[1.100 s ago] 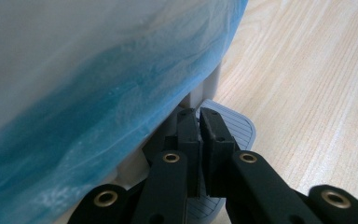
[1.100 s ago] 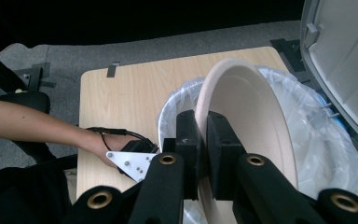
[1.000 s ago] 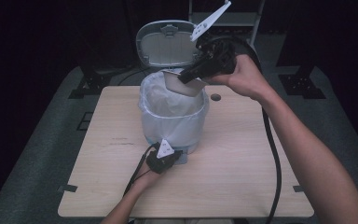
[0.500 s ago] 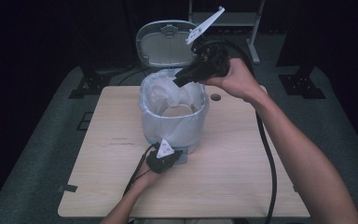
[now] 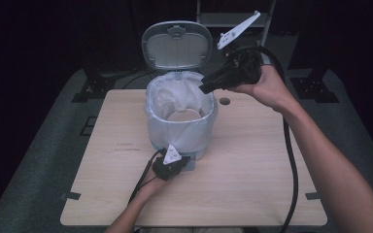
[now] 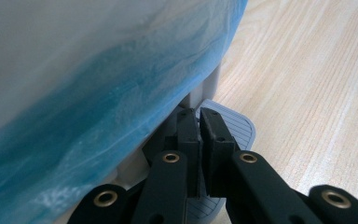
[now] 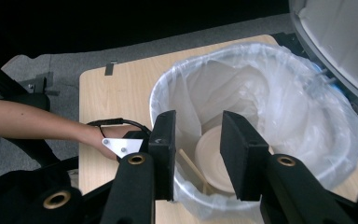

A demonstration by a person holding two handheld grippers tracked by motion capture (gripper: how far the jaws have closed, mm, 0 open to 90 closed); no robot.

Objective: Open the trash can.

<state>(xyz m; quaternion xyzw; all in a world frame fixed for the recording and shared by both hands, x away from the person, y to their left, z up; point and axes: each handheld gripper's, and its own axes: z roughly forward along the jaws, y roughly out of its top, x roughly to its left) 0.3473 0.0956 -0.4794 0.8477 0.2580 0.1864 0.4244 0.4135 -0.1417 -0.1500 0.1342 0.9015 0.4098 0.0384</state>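
Since a second ago our right gripper (image 5: 205, 89) has pulled back from inside the bin (image 5: 182, 128) to its one o'clock rim, jaws just opening, nothing between them. The bin sits mid-table (image 5: 252, 165), lid (image 5: 176, 46) up. A disc (image 7: 214, 158) lies inside. Our left gripper (image 5: 180, 161), pressed together, rests on the pedal (image 6: 235, 126) at six o'clock.

Left gripper (image 6: 199, 121): black body, two flat black jaws with small holes near the tips, brass-coloured rivets at the linkage pivots. A pale grey three-cornered plate sits on its top, and a thin black cable trails from its rear.

Right gripper (image 7: 196, 156): same black build, broad matte jaw pads, brass-coloured rivets on the arms behind them. A long white plate with holes rises above the body; a thick black cable loops from its rear.

Both forearms are bare; no sleeve is visible.
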